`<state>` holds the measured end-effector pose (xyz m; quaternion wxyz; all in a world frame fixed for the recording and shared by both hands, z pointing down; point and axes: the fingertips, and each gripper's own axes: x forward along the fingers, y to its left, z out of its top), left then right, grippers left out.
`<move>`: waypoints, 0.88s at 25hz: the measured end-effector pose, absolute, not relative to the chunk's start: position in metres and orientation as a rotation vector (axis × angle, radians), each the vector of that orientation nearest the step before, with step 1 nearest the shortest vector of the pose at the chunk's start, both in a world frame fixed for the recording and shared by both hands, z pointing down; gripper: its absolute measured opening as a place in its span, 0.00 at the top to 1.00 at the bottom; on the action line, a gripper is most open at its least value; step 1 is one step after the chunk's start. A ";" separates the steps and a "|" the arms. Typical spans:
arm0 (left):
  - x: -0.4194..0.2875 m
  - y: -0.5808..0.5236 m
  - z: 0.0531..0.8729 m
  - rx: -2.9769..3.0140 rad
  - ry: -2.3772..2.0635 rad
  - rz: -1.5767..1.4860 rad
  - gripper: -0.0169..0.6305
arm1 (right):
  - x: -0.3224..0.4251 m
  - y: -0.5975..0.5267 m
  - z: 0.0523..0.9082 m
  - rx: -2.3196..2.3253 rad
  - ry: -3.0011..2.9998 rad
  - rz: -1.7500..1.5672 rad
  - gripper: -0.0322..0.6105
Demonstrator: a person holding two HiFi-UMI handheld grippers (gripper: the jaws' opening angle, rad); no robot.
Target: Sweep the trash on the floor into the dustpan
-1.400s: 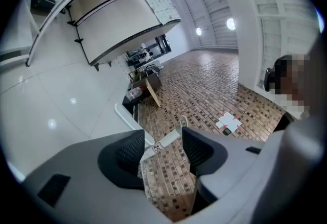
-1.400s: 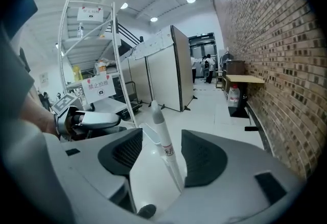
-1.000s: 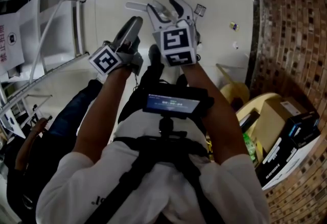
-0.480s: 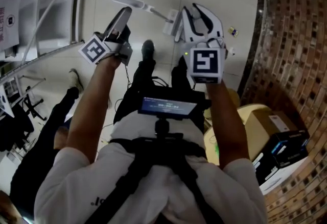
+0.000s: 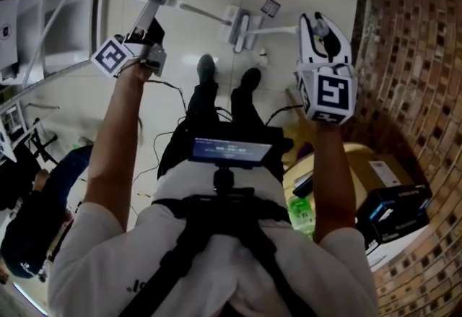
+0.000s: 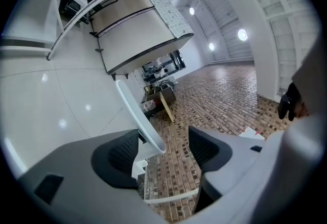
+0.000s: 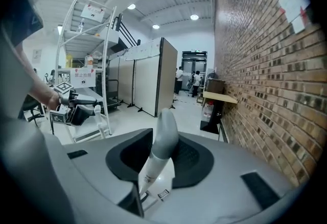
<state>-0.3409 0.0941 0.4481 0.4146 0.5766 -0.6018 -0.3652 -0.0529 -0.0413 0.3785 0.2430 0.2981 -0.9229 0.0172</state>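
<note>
Head view: the tool heads [image 5: 238, 25] sit on the floor; I cannot tell which one is the dustpan.
Trash: a small stripy scrap [image 5: 271, 6] lies just past the tool heads. A tiny white bit [image 5: 262, 57] lies near them, on my side.
Long way: each handle runs sideways out from the tool heads, one to each claw.
Left claw [image 5: 150, 14]: wide apart, jaws have just been opening. The white handle [image 6: 134, 110] is between them, against one pad only.
Right claw [image 5: 325, 23]: jaws have just been opening a little, but both pads press the grey-tipped handle [image 7: 164, 136]. I think this claw is nearer the trash.
</note>
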 end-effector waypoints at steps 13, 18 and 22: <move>-0.359 0.063 0.476 1.459 -1.352 -0.859 0.52 | -0.052 -0.055 0.431 0.866 -2.354 0.166 0.78; -0.370 0.050 0.484 1.449 -1.314 -0.914 0.52 | -0.054 -0.054 0.476 0.844 -2.229 0.266 0.86; -0.375 0.039 0.482 1.424 -1.225 -1.049 0.54 | -0.053 -0.056 0.473 0.791 -2.241 0.273 0.89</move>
